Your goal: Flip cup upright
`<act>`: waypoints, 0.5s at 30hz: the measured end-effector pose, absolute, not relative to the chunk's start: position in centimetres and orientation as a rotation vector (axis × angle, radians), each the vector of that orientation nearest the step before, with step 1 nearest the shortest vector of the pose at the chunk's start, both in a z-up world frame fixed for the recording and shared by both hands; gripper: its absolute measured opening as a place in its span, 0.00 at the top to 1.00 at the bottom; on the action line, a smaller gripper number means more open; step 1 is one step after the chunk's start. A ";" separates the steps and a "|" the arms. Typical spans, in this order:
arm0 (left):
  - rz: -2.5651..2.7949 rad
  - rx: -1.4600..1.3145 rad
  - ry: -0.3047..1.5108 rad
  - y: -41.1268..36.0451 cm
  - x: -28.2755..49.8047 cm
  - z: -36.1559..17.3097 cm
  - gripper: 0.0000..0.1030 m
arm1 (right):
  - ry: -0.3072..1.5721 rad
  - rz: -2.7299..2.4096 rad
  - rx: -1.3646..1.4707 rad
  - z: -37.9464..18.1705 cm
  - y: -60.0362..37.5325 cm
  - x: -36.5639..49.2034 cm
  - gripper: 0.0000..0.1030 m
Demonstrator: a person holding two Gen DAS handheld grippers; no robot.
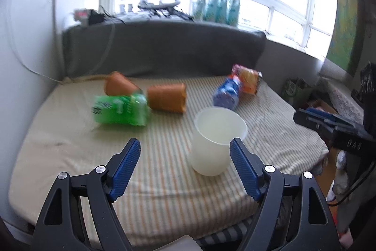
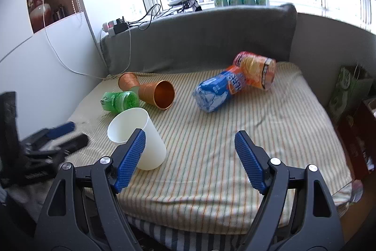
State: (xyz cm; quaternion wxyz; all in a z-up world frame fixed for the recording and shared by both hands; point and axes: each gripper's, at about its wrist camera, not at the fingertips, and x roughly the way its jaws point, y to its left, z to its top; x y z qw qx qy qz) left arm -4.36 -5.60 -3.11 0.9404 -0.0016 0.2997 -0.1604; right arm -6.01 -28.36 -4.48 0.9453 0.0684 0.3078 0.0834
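A white plastic cup stands upright, mouth up, on the striped bed cover. It also shows in the right wrist view. My left gripper is open and empty; the cup stands just ahead of its right finger. My right gripper is open and empty; the cup is just beyond its left finger. The left gripper shows blurred at the left of the right wrist view.
Two copper cups lie on their sides beside a green bottle. A blue bottle and an orange bottle lie further right. A grey backrest stands behind. The mattress edge drops off at the front.
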 end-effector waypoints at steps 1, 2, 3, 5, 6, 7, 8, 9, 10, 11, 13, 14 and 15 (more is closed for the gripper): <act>-0.309 0.000 0.586 -5.4 -4.7 -2.8 0.24 | 0.614 0.161 0.120 -4.5 -28.1 -6.2 0.21; -0.287 0.005 0.559 -5.1 -5.0 -2.4 0.24 | 0.603 0.154 0.103 -4.5 -27.8 -6.3 0.21; -0.271 0.007 0.536 -5.0 -5.2 -2.1 0.24 | 0.593 0.145 0.085 -4.5 -27.5 -6.4 0.17; -0.246 0.014 0.505 -4.8 -5.3 -1.7 0.24 | 0.559 0.130 0.050 -4.4 -26.8 -6.9 0.12; -0.229 0.015 0.483 -4.8 -5.4 -1.5 0.24 | 0.548 0.125 0.042 -4.4 -26.6 -7.0 0.12; -0.215 0.014 0.467 -4.7 -5.5 -1.3 0.24 | 0.534 0.118 0.030 -4.3 -26.4 -7.3 0.12; -0.203 0.015 0.455 -4.7 -5.5 -1.2 0.24 | 0.517 0.111 0.015 -4.3 -26.0 -7.5 0.12; -0.197 0.015 0.451 -4.6 -5.5 -1.1 0.24 | 0.509 0.108 0.008 -4.3 -25.9 -7.6 0.11; -0.192 0.007 0.447 -4.5 -5.5 -1.1 0.24 | 0.501 0.103 0.002 -4.2 -25.7 -7.7 0.09; -0.192 0.001 0.446 -4.5 -5.5 -1.0 0.24 | 0.493 0.098 0.000 -4.2 -25.6 -7.8 0.07; -0.189 -0.005 0.445 -4.6 -5.6 -1.1 0.19 | 0.483 0.095 0.003 -4.1 -25.6 -8.0 0.07; -0.187 -0.006 0.442 -4.6 -5.7 -1.1 0.19 | 0.479 0.091 0.002 -4.0 -25.6 -8.0 0.07; -0.186 -0.004 0.443 -4.7 -5.7 -1.1 0.19 | 0.475 0.086 0.000 -4.0 -25.6 -8.0 0.07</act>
